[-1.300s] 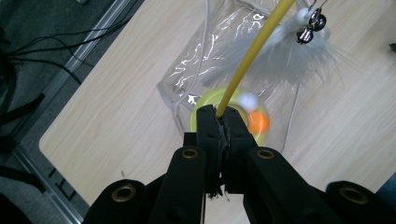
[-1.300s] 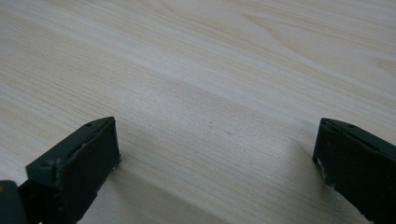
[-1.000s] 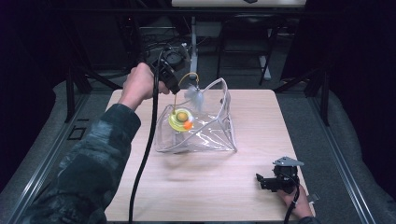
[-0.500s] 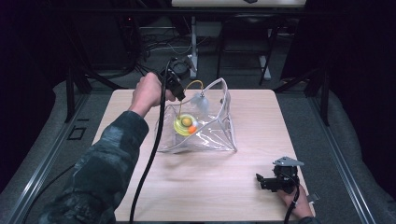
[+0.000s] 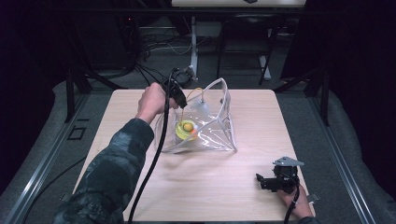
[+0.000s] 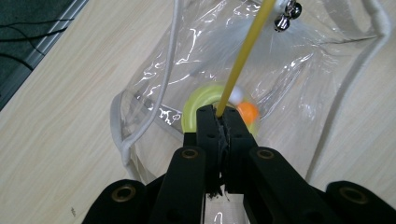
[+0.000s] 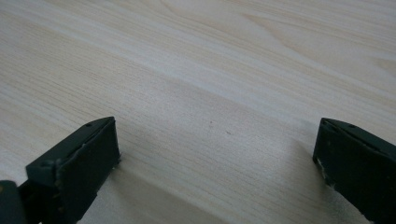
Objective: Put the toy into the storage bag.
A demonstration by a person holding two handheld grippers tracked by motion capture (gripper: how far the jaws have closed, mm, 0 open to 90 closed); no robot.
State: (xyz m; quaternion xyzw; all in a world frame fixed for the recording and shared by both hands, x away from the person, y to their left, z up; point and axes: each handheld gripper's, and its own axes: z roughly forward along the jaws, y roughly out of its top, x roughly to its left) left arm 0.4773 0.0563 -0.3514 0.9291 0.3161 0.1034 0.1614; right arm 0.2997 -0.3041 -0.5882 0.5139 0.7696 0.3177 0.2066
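Left gripper pinches a yellow wand over the clear plastic bag — right gripper, well clear of the bag, jaws spread wide.

Tool clamped on yellow stick, clear bag beneath, yellow ring inside, wooden table

Place: lab or test room | Signs: bare wooden table on grey carpet; behind the table, black metal frames and loose cables
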